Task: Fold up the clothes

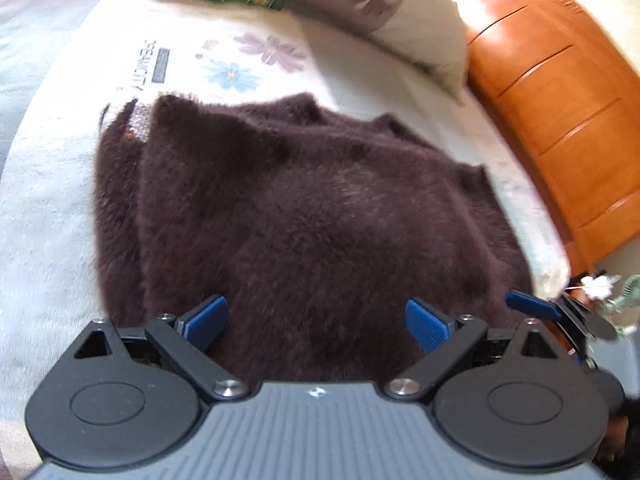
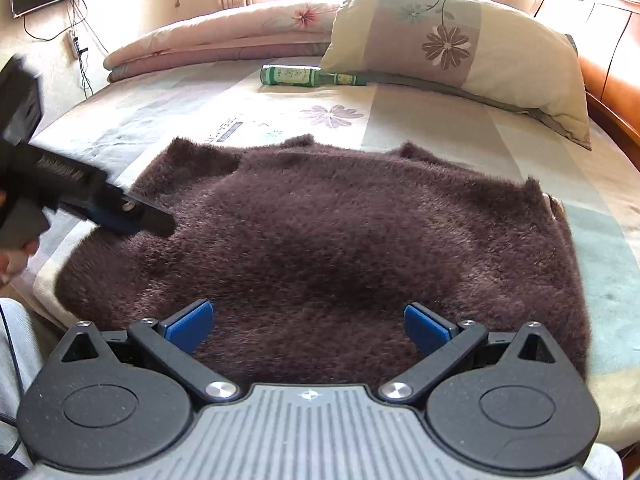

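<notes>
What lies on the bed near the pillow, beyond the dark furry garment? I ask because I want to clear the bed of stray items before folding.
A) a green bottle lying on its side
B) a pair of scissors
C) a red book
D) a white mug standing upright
A: a green bottle lies on its side on the bedsheet, its neck pointing toward the pillow, well beyond the dark furry garment.

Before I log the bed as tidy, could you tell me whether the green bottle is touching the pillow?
Cannot tell. In the right wrist view the green bottle lies with its neck at the pillow edge, but no gap or contact shows plainly.
</notes>
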`<action>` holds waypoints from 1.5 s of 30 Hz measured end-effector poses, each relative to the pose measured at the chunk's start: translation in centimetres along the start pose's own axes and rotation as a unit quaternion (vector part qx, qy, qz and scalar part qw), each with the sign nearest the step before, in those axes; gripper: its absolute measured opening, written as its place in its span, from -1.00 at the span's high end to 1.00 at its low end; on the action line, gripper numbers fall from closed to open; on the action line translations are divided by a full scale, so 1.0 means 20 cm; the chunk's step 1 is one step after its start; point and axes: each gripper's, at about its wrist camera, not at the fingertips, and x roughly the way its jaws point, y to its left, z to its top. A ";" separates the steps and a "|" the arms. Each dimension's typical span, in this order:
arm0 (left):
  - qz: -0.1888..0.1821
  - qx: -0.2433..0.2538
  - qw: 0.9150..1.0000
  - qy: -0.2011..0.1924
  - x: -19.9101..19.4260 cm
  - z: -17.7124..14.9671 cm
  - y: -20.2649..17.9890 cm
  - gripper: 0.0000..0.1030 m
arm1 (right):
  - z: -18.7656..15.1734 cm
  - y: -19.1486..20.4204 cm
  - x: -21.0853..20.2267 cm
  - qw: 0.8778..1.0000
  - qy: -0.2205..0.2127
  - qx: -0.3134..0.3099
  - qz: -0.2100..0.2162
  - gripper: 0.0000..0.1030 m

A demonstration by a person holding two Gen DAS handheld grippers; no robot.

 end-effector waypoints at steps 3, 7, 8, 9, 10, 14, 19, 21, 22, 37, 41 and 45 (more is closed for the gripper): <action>-0.020 0.014 1.000 -0.004 -0.12 -0.05 -0.02 -0.86 | -0.01 0.03 -0.01 1.000 0.003 -0.004 -0.011 -1.00; -0.066 0.017 0.997 0.021 -0.15 -0.15 -0.04 -0.90 | -0.01 0.06 -0.01 1.000 0.007 -0.002 -0.015 -1.00; -0.055 0.013 0.998 0.037 -0.12 -0.18 -0.02 -0.90 | -0.02 0.07 -0.01 1.000 0.008 -0.002 -0.016 -1.00; -0.043 0.008 0.998 0.053 -0.09 -0.20 0.01 -0.89 | -0.02 0.07 -0.01 1.000 0.010 -0.003 -0.015 -1.00; -0.030 0.004 0.997 0.069 -0.06 -0.22 0.03 -0.88 | -0.02 0.08 -0.01 1.000 0.011 -0.004 -0.015 -1.00; -0.033 0.001 0.999 0.036 -0.12 -0.19 0.00 -0.87 | -0.03 0.10 -0.01 1.000 0.011 -0.007 -0.011 -1.00; -0.010 0.031 0.999 -0.009 -0.19 -0.04 -0.07 -0.88 | -0.03 0.11 -0.02 1.000 0.009 -0.011 -0.009 -1.00; -0.004 0.030 0.999 -0.023 -0.17 0.02 -0.07 -0.89 | -0.04 0.10 -0.03 1.000 0.007 -0.011 -0.010 -1.00; 0.001 0.024 0.999 -0.027 -0.16 0.04 -0.05 -0.89 | -0.04 0.10 -0.04 1.000 0.006 -0.010 -0.010 -1.00; 0.093 0.027 0.995 -0.030 -0.03 0.04 -0.06 -0.94 | -0.07 0.02 -0.04 1.000 0.007 0.011 0.003 -1.00; 0.099 0.038 0.994 -0.041 -0.08 0.05 -0.16 -0.94 | -0.07 0.02 -0.09 1.000 -0.010 0.002 0.022 -1.00; 0.091 0.060 0.993 -0.052 -0.11 0.07 -0.28 -0.94 | -0.09 -0.01 -0.14 1.000 -0.017 0.003 0.025 -1.00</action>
